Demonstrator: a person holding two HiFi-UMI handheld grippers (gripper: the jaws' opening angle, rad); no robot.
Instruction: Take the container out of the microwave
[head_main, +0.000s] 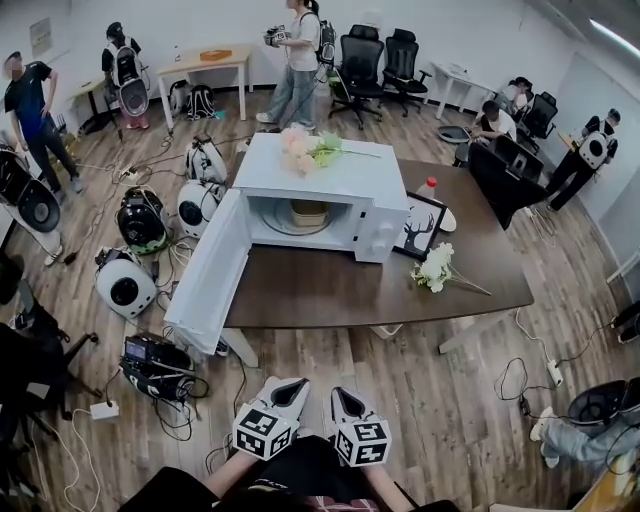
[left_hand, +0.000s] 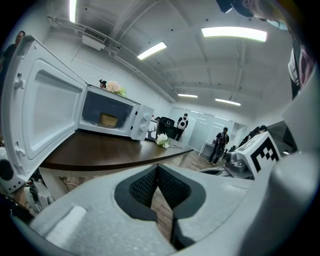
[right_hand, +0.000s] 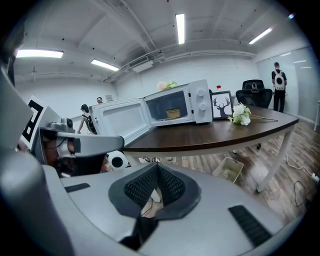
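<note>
A white microwave (head_main: 325, 172) stands on the dark brown table (head_main: 330, 290), its door (head_main: 205, 275) swung open to the left. Inside it sits a tan container (head_main: 308, 212), also seen in the left gripper view (left_hand: 107, 119) and the right gripper view (right_hand: 173, 113). Both grippers hang low near the person's body, well short of the table's near edge. My left gripper (head_main: 285, 388) (left_hand: 157, 167) is shut with nothing in it. My right gripper (head_main: 343, 398) (right_hand: 157, 167) is shut and empty too.
A deer picture (head_main: 420, 228), a red-capped bottle (head_main: 429, 188) and white flowers (head_main: 437, 267) lie right of the microwave; pink flowers (head_main: 305, 148) top it. Round white devices (head_main: 125, 285), a black case (head_main: 155, 362) and cables crowd the floor at the left. Several people and office chairs (head_main: 360, 65) are behind.
</note>
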